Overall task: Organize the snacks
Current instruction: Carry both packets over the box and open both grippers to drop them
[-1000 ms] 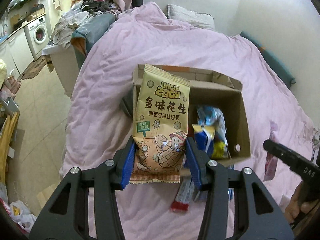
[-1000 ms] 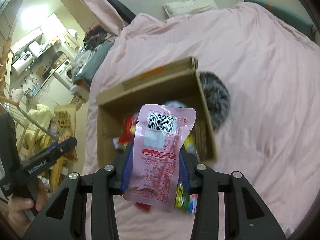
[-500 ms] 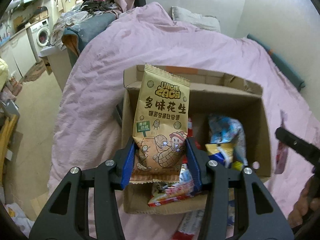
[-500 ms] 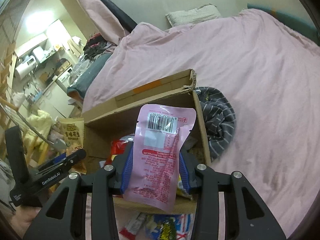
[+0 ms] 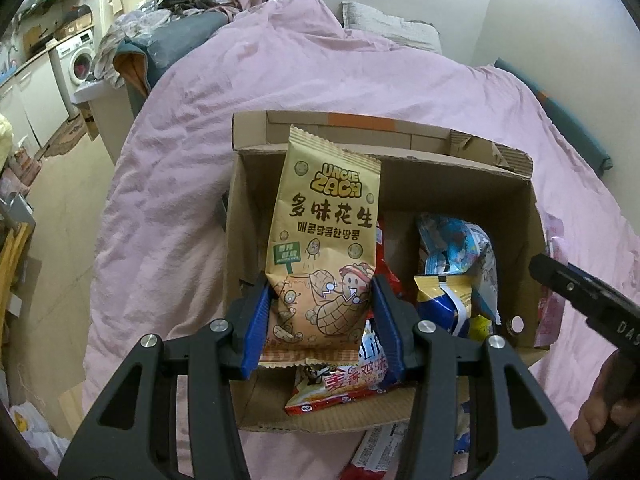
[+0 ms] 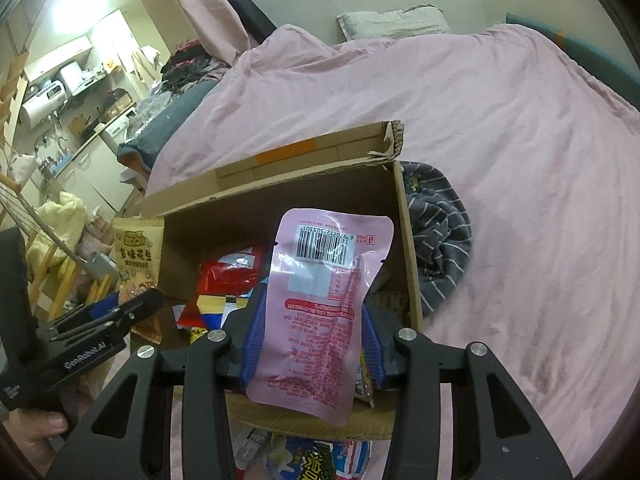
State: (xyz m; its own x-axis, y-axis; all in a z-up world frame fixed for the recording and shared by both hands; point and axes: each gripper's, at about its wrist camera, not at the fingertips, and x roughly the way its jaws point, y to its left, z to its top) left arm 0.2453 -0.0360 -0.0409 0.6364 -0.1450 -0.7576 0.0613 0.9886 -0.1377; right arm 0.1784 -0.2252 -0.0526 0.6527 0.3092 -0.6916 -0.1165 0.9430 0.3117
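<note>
My left gripper (image 5: 320, 312) is shut on the lower part of a tan peanut bag (image 5: 326, 216), held upright over the left side of an open cardboard box (image 5: 440, 184). A pink pouch (image 6: 324, 280) with a barcode stands between the blue pads of my right gripper (image 6: 312, 320), over the box (image 6: 280, 208) near its right wall. Those jaws are opening, with the pads still against the pouch. Inside the box lie a blue packet (image 5: 452, 248), a red packet (image 6: 232, 276) and a red-and-white packet (image 5: 348, 380). A hand holds each gripper.
The box sits on a pink bedcover (image 5: 280, 72). A dark striped cloth (image 6: 436, 236) lies against the box's right side. Loose snack packets (image 6: 304, 456) lie on the cover before the box. A pillow (image 5: 384, 28) is at the far end, a washing machine (image 5: 80, 60) off left.
Both grippers have come forward and down towards the box, which now looms larger. The peanut bag and the pink pouch now hang over its inside.
</note>
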